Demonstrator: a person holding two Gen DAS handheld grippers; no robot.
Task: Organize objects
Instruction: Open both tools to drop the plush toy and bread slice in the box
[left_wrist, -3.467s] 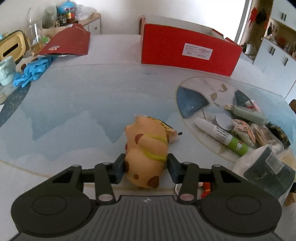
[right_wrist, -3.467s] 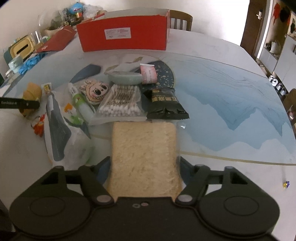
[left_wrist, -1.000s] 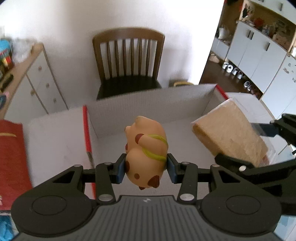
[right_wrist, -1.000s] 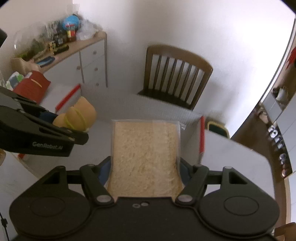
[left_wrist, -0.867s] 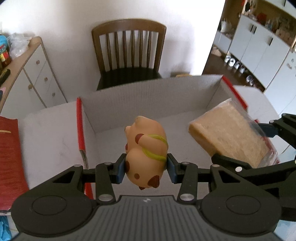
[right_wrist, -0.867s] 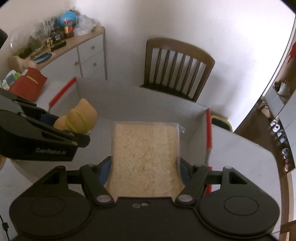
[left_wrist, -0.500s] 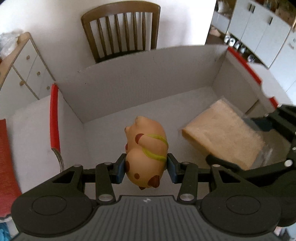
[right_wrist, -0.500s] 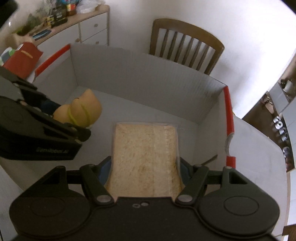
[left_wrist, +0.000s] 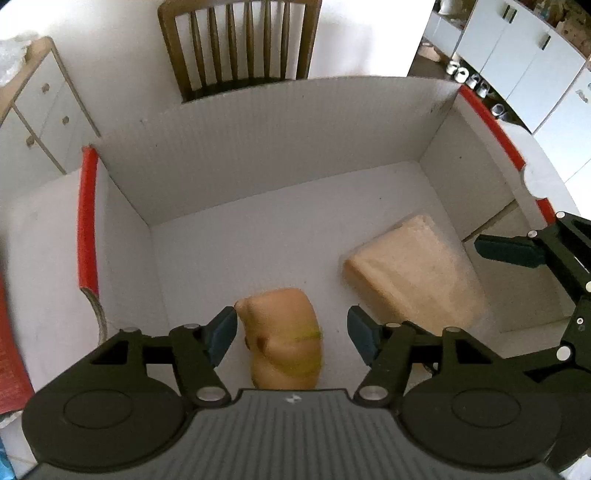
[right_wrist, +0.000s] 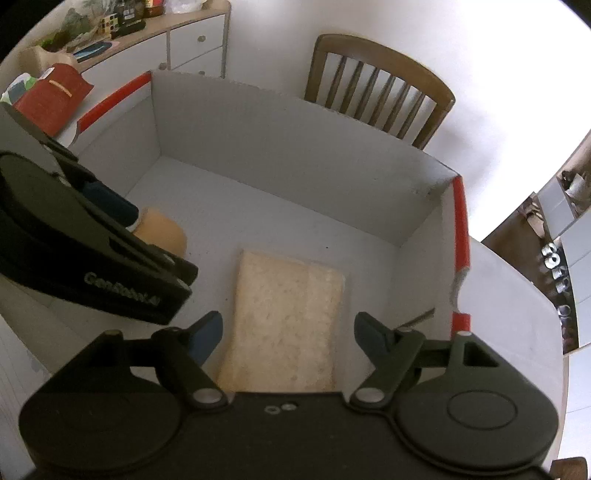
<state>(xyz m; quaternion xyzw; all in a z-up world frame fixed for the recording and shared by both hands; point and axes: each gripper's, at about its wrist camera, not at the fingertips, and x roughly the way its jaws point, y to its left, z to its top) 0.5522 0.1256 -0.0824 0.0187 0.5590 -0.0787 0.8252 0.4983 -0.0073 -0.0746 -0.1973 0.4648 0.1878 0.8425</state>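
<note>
Both items lie in the box (left_wrist: 258, 122): toy (left_wrist: 284, 332) released by opening left gripper (left_wrist: 291, 332), sponge (right_wrist: 288, 314) by opening right gripper (right_wrist: 288, 332); remaining items unseen.

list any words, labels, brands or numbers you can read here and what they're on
"GenRobot.AI", white letters, a little blurred, on the side of the left gripper in the right wrist view.
A small white logo mark, no letters, on the left gripper's grey body in its own view.
Red bag on the sideboard: a yellow mark, not readable.
The box, toy and bread show no text.
</note>
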